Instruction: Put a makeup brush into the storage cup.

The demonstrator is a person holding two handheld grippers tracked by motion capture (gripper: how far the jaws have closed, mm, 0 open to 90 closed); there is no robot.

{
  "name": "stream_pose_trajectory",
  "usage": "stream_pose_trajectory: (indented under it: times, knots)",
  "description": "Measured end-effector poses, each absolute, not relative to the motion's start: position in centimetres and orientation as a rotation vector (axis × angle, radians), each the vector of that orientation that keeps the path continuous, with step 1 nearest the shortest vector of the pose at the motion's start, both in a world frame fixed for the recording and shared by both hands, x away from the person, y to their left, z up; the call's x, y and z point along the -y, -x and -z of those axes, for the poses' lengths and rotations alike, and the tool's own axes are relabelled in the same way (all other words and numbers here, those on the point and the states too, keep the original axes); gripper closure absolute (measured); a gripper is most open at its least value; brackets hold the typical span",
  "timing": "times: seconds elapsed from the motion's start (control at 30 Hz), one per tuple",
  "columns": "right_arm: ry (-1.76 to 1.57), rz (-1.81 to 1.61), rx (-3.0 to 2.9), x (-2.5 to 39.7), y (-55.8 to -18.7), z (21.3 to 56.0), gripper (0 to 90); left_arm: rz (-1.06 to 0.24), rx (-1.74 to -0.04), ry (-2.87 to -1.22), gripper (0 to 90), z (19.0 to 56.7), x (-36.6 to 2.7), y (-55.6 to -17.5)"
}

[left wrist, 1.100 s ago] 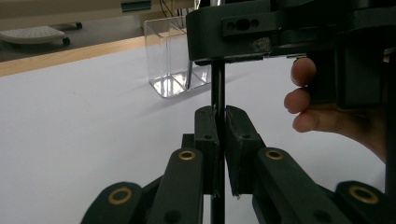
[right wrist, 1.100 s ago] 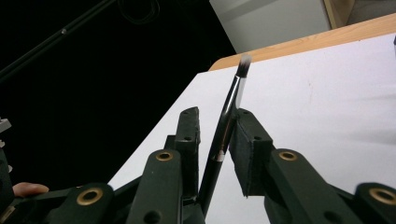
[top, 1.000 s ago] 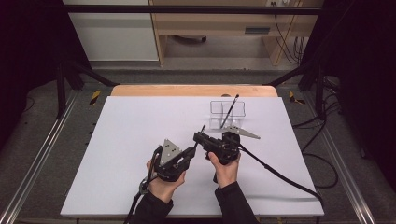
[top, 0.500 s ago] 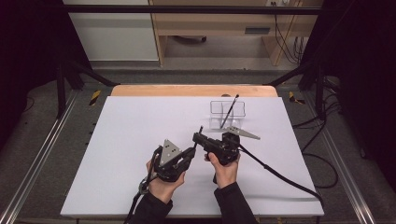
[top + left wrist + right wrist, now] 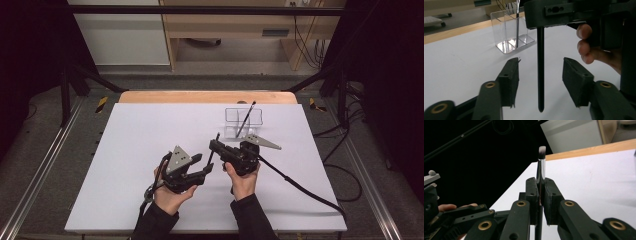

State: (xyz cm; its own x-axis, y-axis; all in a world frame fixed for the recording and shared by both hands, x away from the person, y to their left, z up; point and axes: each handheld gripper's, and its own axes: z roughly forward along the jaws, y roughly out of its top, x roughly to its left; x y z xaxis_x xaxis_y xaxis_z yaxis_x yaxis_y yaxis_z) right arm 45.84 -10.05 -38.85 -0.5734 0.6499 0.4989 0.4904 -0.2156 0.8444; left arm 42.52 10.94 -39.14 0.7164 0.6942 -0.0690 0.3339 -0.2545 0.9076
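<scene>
Right hand-held gripper (image 5: 540, 195) clamps the brush (image 5: 541, 167); its handle hangs between the left's parted jaws.

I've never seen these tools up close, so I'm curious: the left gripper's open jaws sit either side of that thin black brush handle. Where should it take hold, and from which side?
On the bare lower handle of the brush, below the right gripper, which is clamped nearer the bristle end. The left gripper already straddles the slim, upright stick from the side, so closing squarely across it looks best, probably above the tapered tip.

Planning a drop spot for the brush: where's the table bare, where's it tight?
Bare: the white table left of the left gripper, and the strip behind both grippers up to the wooden edge. Tight: right gripper, brush and clear organizer cluster right of centre.
</scene>
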Motion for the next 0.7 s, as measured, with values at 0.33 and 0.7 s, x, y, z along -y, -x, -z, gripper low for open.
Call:
stream_pose_trajectory:
  times: [0.33,0.7]
  knots:
    - [-1.310,-1.864,-1.854,10.9,-45.7,37.9,83.9,-0.453,-0.771,-1.891,24.0,38.5,-12.7,-42.9]
    - [-1.246,-1.792,-1.856,11.7,-45.9,37.3,83.9,-0.455,-0.779,-1.897,19.2,38.4,-15.4,-43.1]
